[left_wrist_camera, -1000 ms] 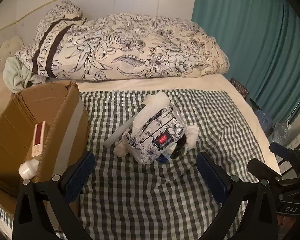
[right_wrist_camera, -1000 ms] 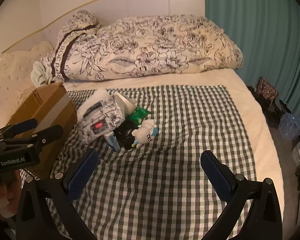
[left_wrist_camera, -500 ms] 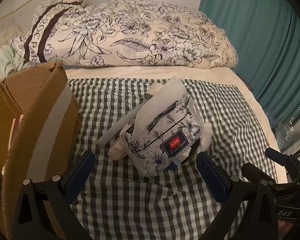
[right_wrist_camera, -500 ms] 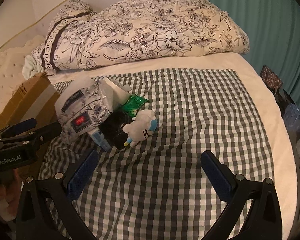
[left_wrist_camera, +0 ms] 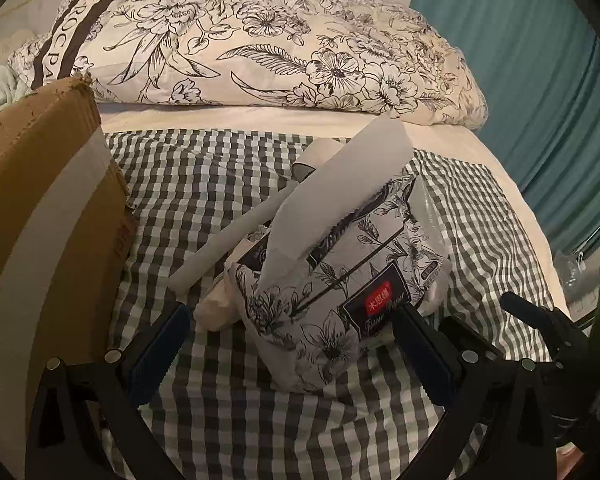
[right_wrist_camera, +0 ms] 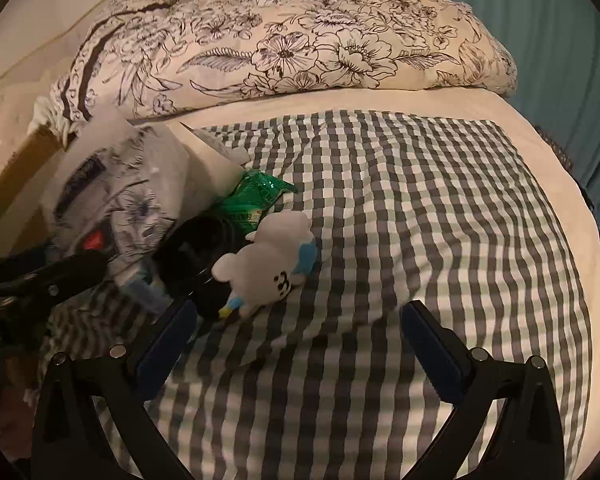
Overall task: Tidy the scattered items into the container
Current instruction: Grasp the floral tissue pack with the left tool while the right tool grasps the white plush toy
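A floral tissue pack (left_wrist_camera: 340,276) with a white tissue sticking up lies on the checked blanket, between the open fingers of my left gripper (left_wrist_camera: 292,344). A white tube (left_wrist_camera: 236,240) leans beside it. The cardboard box (left_wrist_camera: 40,208) stands at the left. In the right wrist view the tissue pack (right_wrist_camera: 124,196), a green packet (right_wrist_camera: 256,196), a black object (right_wrist_camera: 200,256) and a white plush toy (right_wrist_camera: 268,264) lie in a heap. My right gripper (right_wrist_camera: 296,344) is open and empty, just in front of the plush toy.
A floral duvet (left_wrist_camera: 260,48) is piled along the bed's far side. A teal curtain (left_wrist_camera: 540,80) hangs at the right. The checked blanket (right_wrist_camera: 420,220) spreads to the right of the heap. The bed edge runs along the right.
Both grippers have moved forward toward the heap. The tissue pack now sits between the left fingers, and the plush toy is close in front of the right gripper.
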`<state>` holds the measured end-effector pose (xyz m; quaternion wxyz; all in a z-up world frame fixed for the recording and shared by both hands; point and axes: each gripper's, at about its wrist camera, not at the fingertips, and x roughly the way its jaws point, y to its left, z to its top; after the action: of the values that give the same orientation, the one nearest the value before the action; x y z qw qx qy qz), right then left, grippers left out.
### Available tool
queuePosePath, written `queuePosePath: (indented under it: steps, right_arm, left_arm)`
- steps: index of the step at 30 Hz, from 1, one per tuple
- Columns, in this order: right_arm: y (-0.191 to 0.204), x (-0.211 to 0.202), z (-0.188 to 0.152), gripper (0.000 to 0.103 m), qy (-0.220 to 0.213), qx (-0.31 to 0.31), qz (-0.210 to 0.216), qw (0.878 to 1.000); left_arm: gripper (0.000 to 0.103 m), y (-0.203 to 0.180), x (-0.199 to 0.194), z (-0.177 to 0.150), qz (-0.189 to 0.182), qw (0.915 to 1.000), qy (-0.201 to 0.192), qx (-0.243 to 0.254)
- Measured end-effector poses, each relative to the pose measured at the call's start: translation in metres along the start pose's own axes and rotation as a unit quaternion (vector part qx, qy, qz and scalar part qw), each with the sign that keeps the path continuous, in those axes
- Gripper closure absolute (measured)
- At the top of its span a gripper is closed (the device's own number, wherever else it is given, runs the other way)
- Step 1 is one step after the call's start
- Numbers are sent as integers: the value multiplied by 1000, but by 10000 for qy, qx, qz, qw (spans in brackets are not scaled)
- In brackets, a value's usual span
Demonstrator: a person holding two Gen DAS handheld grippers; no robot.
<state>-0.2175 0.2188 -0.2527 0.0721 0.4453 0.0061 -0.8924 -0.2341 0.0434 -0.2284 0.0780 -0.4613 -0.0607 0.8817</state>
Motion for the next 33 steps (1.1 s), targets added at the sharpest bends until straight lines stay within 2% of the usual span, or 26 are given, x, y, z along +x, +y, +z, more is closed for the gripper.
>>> queuePosePath:
  steps: [9, 15, 18, 21, 24, 26, 27, 29, 30, 33]
  right_arm:
    - [9, 26, 11, 0, -16, -277, -135, 9995]
    - [5, 34, 15, 1, 28, -313, -394, 9987]
    - [9, 48, 14, 11, 255, -431, -435, 9978]
    - [15, 56, 14, 17, 282, -493, -427, 9975]
    - [19, 62, 16, 18, 233, -535, -655, 9962]
    - [20, 63, 18, 21, 193, -537, -688, 9960]
    - [20, 64, 18, 24, 193, -542, -661, 9962]
    - [20, 65, 19, 48, 218, -545, -566, 9967]
    - [20, 64, 19, 48, 215, -521, -553, 9969]
    - [17, 61, 18, 50, 215, -400, -504, 9977]
  left_arm:
    - [0, -1, 14, 6, -110, 9999, -9, -6]
    - [0, -1, 21, 11, -94, 9999, -21, -38]
    - [0, -1, 25, 12, -136, 9999, -38, -56]
    - [2, -4, 28, 14, -128, 9999, -83, 9]
    - [9, -4, 30, 14, -140, 9998, -103, 39]
    - [21, -2, 30, 15, -209, 9997, -118, -1]
    - [30, -2, 29, 15, -219, 9997, -119, 4]
    - [42, -3, 27, 16, -148, 9998, -154, 58]
    - [55, -4, 25, 16, -128, 9998, -161, 82]
    - [66, -2, 21, 15, -111, 9998, -166, 77]
